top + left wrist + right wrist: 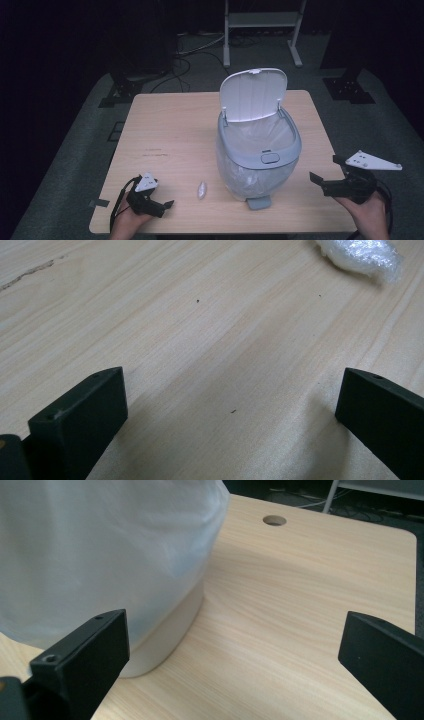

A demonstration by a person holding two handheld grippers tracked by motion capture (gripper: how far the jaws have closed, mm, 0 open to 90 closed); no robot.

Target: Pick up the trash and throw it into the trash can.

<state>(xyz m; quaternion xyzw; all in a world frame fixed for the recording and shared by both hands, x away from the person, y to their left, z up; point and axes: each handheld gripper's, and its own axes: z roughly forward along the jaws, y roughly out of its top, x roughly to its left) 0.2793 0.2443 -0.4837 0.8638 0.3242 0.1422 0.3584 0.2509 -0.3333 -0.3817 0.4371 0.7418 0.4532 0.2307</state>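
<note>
1. One bin stands on the bench, right of centre and toward the near edge; its lid stands raised at the back. A clear liner lines it and hangs down its outer wall, so the wall shows only as a pale blur through the plastic. What lies inside the bin cannot be made out.
2. One grey pedal sticks out at the foot of the bin, toward the near edge.
3. One small wad of clear wrap lies on the bench near the near edge, between the left gripper and the bin, touching neither. In the left gripper view the wrap is cut off by the top edge.
4. Two grippers are in use, one in each hand. The left gripper rests low at the near left corner, jaws wide apart with bare wood between them.
5. The right gripper hangs past the right edge near the near right corner, pointing at the bin. Its jaws stand wide with nothing between them; the bin's lower wall sits just beside one of them, not touched.
6. One round hole shows in the bench beyond the bin in the right gripper view.
</note>
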